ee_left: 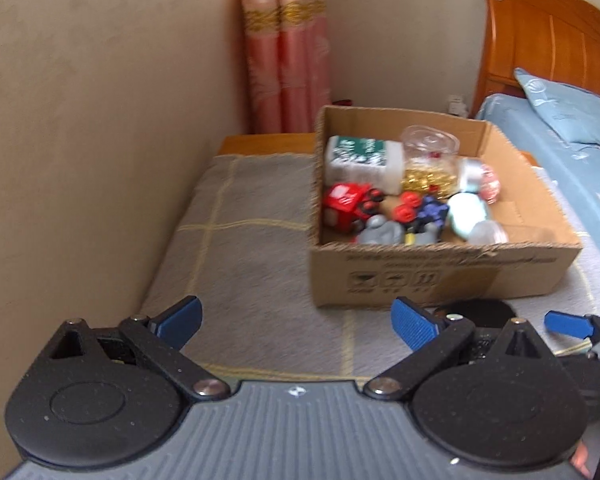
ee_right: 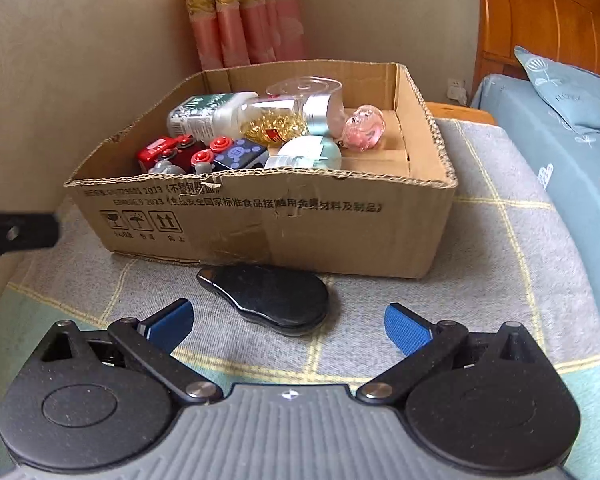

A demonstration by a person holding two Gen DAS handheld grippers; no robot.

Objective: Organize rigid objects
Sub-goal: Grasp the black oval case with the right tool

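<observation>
An open cardboard box (ee_right: 260, 216) stands on a grey checked cloth (ee_right: 500, 260) and holds several toys and jars: a red toy car (ee_left: 346, 204), a blue block (ee_right: 240, 155), a green-labelled bottle (ee_left: 360, 156), a clear jar of gold bits (ee_right: 296, 108) and a pink round piece (ee_right: 364, 124). A black oval case (ee_right: 272, 298) lies on the cloth just in front of the box. My right gripper (ee_right: 288, 324) hovers open right behind that case. My left gripper (ee_left: 296, 324) is open over bare cloth, left of the box; the case (ee_left: 480, 312) shows beyond its right finger.
A beige wall (ee_left: 80, 120) closes the left side, with pink curtains (ee_left: 288, 60) in the corner. A bed with a blue sheet (ee_left: 560, 152) and a wooden headboard (ee_left: 540, 40) runs along the right. The right gripper's finger (ee_left: 568, 326) reaches into the left wrist view.
</observation>
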